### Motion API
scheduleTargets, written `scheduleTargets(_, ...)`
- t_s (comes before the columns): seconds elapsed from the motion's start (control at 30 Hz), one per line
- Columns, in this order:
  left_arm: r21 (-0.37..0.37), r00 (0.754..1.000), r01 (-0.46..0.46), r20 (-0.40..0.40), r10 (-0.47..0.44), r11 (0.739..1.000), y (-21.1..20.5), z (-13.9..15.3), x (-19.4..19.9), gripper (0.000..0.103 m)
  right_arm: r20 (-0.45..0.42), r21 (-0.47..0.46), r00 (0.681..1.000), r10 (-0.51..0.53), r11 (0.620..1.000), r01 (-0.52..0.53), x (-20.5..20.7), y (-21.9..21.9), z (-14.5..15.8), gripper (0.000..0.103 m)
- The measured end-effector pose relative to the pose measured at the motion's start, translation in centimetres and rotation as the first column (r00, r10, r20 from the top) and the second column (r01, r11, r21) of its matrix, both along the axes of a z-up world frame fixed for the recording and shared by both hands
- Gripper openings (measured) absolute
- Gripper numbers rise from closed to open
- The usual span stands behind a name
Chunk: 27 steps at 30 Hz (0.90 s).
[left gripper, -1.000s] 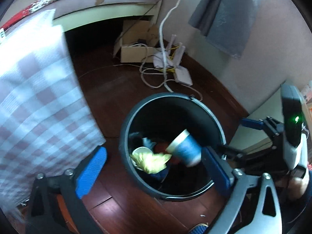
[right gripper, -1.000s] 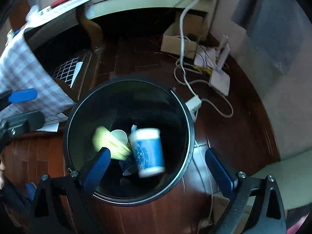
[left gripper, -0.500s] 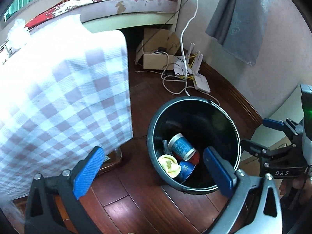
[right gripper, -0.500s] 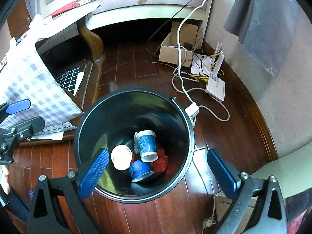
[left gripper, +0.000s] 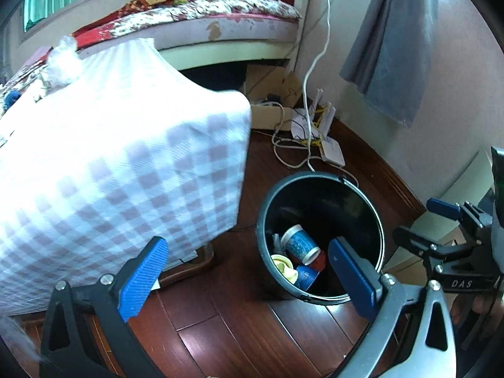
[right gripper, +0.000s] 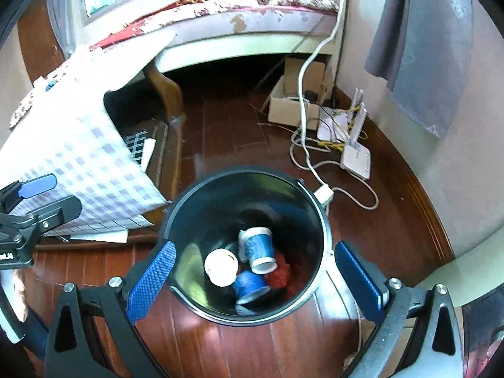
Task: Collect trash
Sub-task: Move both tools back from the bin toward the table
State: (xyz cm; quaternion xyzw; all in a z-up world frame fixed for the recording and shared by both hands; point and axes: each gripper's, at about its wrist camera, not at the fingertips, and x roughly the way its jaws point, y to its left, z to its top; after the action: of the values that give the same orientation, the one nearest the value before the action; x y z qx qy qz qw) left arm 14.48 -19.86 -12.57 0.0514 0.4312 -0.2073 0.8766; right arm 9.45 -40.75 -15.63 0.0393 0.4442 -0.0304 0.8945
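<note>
Both grippers were spread wide and held nothing. The right gripper (right gripper: 256, 278) hung almost straight over the black bin (right gripper: 310, 198), and its camera looked down the inside to the bottom, where the trash lay: a blue paper cup (right gripper: 259, 249) on its side with its white mouth toward the camera, a white and yellow cup (right gripper: 221, 267) just beside it on the left, a second blue cup (right gripper: 250, 285) below them, and a red scrap (right gripper: 281, 275) against the right wall. The left gripper (left gripper: 249, 280) stood off to the bin's (left gripper: 318, 178) left side, so its camera saw the bin at a slant, with only part of the pile showing past the near rim: the blue paper cup (left gripper: 299, 247), the white and yellow cup (left gripper: 283, 267) and the second blue cup (left gripper: 307, 277). That view was filled on the left by a checked cloth (left gripper: 126, 170) hanging down over the wooden floor (left gripper: 204, 330), and at its right edge it caught the right gripper's frame. The right camera alone showed a carved wooden leg (right gripper: 165, 89) under the cloth (right gripper: 78, 163), a white plug (right gripper: 324, 193) touching the bin's far rim, and at its left edge the left gripper's frame with part of a hand (right gripper: 17, 293). Both views showed a cardboard box (right gripper: 291, 107), a white router (right gripper: 357, 156) and a grey towel (right gripper: 422, 47) on the wall.
</note>
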Motion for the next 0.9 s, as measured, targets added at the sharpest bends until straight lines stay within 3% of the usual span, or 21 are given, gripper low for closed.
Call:
scheduleTargets(0.47,-0.031,0.991,-0.095,0.095,0.097,0.995,5.2,4.5,-1.1,0.102,0.113,0.028,0.992,0.054,0.998,-0.057,0.0,4.4,5.1,0.102)
scheduleTargets(0.9,-0.066,0.952,-0.252,0.162,0.26,0.965,12.9,7.1,-0.5,0.102,0.217,0.051,0.961,0.173,0.981,-0.188,2.8,11.5,9.7,0.102)
